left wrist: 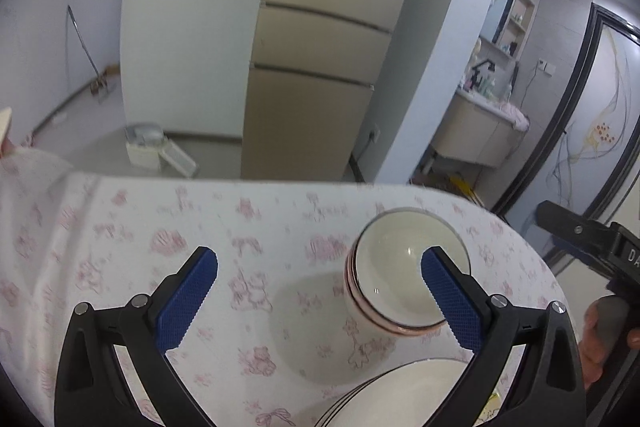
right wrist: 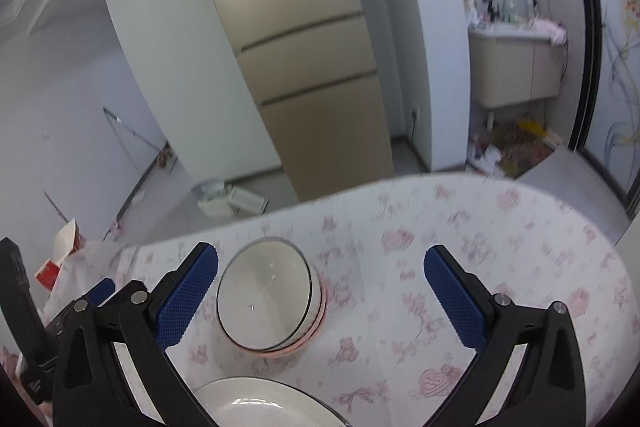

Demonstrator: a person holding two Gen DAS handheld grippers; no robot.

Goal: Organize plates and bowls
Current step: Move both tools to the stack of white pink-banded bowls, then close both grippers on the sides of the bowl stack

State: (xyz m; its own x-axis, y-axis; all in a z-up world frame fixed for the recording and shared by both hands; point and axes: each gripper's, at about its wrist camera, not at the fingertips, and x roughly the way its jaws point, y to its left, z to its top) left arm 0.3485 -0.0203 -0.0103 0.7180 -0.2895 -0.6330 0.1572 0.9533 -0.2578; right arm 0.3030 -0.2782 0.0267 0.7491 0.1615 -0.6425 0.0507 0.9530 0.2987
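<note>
A stack of white bowls (left wrist: 400, 279) with pink rim lines stands on the floral tablecloth (left wrist: 240, 227); it also shows in the right wrist view (right wrist: 268, 303). A stack of white plates (left wrist: 400, 395) lies nearer me, also seen in the right wrist view (right wrist: 260, 403). My left gripper (left wrist: 320, 291) is open and empty, its right finger in front of the bowls. My right gripper (right wrist: 322, 291) is open and empty, the bowls just inside its left finger. The right gripper's body (left wrist: 592, 243) shows at the left view's right edge.
The table's far edge (right wrist: 360, 187) drops to the floor. A beige fridge (left wrist: 320, 67) and white pillar stand beyond. A red and white box (right wrist: 60, 255) sits at the table's left end. A washbasin cabinet (right wrist: 516, 67) is at the right.
</note>
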